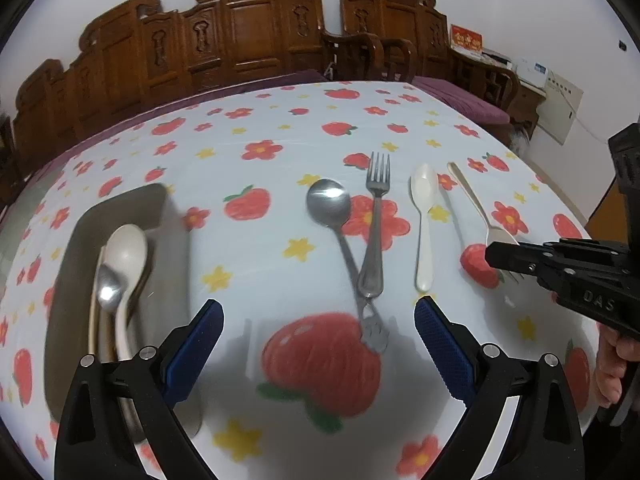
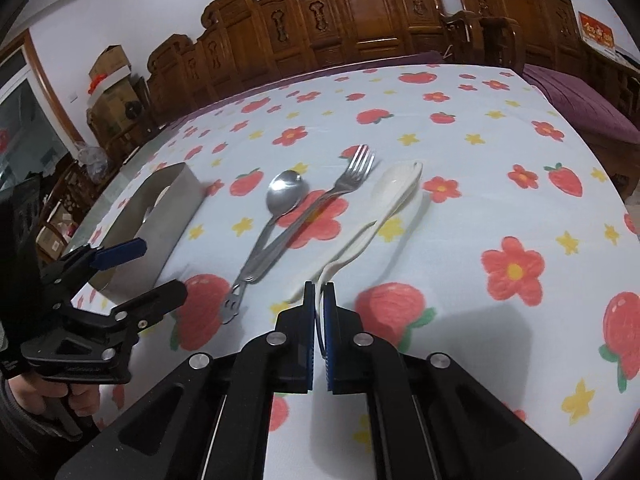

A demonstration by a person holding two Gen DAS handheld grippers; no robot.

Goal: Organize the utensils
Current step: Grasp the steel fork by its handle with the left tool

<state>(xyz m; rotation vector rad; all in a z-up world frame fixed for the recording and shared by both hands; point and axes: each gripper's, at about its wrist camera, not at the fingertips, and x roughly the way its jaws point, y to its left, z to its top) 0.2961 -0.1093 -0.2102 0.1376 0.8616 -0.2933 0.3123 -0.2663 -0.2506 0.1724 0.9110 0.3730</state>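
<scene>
We see the right gripper (image 2: 319, 292) clamped on a white plastic fork (image 2: 394, 188) right of the steel tray (image 1: 176, 240), left gripper (image 1: 318, 320) wide

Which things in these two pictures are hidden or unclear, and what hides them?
- Metal tray, left wrist view: motion blur smears it; how many utensils lie under the white spoon cannot be told.
- Same tray, right wrist view: its wall hides the contents.
- Cream fork, left wrist view: the right gripper covers its tines.
- Same fork, right wrist view: the gripped end is hidden between the pads.
</scene>
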